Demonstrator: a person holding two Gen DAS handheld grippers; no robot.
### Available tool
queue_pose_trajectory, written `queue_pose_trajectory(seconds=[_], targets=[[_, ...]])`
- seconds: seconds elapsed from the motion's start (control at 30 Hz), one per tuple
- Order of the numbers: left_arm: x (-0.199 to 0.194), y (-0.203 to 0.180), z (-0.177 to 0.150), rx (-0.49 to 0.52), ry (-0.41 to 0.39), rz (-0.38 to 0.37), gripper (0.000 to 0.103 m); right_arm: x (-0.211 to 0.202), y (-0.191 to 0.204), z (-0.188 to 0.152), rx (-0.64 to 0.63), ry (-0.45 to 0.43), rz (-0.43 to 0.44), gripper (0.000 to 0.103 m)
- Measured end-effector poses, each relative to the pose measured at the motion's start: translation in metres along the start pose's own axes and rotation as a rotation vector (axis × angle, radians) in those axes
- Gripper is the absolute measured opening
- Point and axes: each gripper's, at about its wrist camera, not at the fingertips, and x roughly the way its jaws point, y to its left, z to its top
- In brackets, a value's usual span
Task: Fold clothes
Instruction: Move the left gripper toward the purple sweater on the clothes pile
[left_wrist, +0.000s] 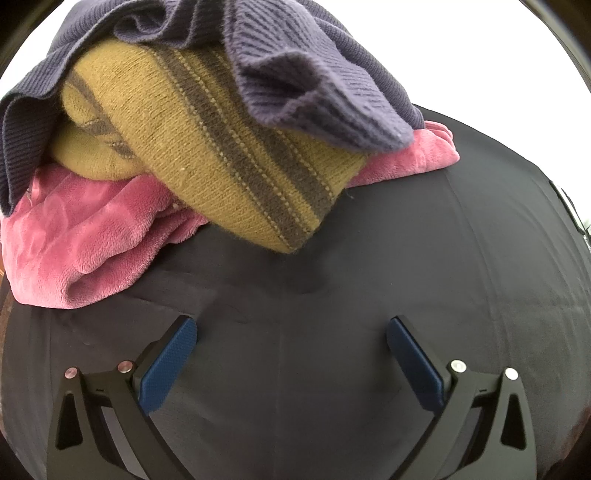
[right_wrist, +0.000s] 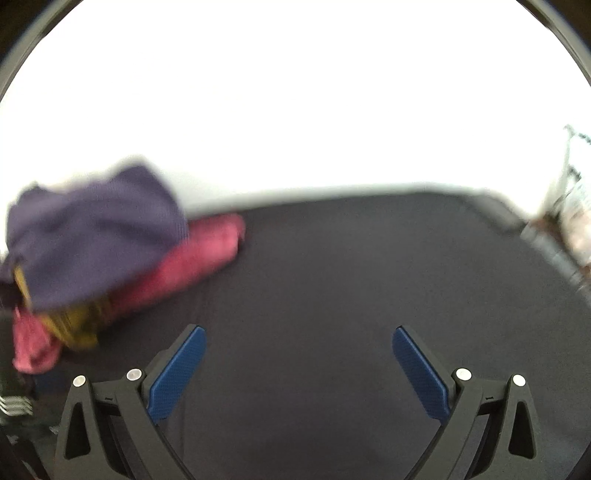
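A pile of clothes lies on a black cloth-covered table (left_wrist: 369, 295). A navy knit garment (left_wrist: 295, 66) lies on top, a mustard sweater with dark stripes (left_wrist: 229, 158) under it, and a pink fleece garment (left_wrist: 85, 243) at the bottom. My left gripper (left_wrist: 291, 332) is open and empty, low over the black cloth just in front of the pile. In the right wrist view the pile sits at the left: navy (right_wrist: 99, 229), pink (right_wrist: 199, 251), mustard (right_wrist: 74, 321). My right gripper (right_wrist: 299, 343) is open and empty over the bare table (right_wrist: 351, 277), to the right of the pile.
The table's far edge (right_wrist: 369, 188) meets a bright white background. At the right edge of the right wrist view stand a blurred white object (right_wrist: 576, 206) and a dark bar (right_wrist: 554, 251) along the table's corner. The right wrist view is motion-blurred.
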Motion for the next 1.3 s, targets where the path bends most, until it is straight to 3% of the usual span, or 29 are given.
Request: queue_pose_trajectory(seconds=[0.13,0.2,0.37,0.83,1.1,1.3], targets=[[0.0,-0.006,-0.001,-0.007,0.0,0.005,0.103,-0.068,0.001,0.003,-0.004,-0.361,0.006,0.103],[0.0,-0.006,-0.001,-0.014,0.0,0.01,0.103,-0.077,-0.002,-0.006,0.012,-0.447,0.026,0.103],[0.0,-0.007,-0.003,-0.032,-0.001,0.022,0.103,-0.044,-0.007,0.004,0.03,-0.227,0.034,0.103],[-0.001,-0.001,-0.006,-0.07,-0.011,0.059,0.103,-0.046,-0.005,0.008,0.05,-0.216,0.085,0.103],[-0.044,-0.006,-0.004,-0.04,-0.169,0.168,0.103,-0.048,-0.007,0.007,0.049,-0.216,0.094,0.103],[-0.053,0.006,0.02,-0.051,-0.18,0.108,0.103,-0.048,-0.007,0.006,0.051,-0.209,0.095,0.103]])
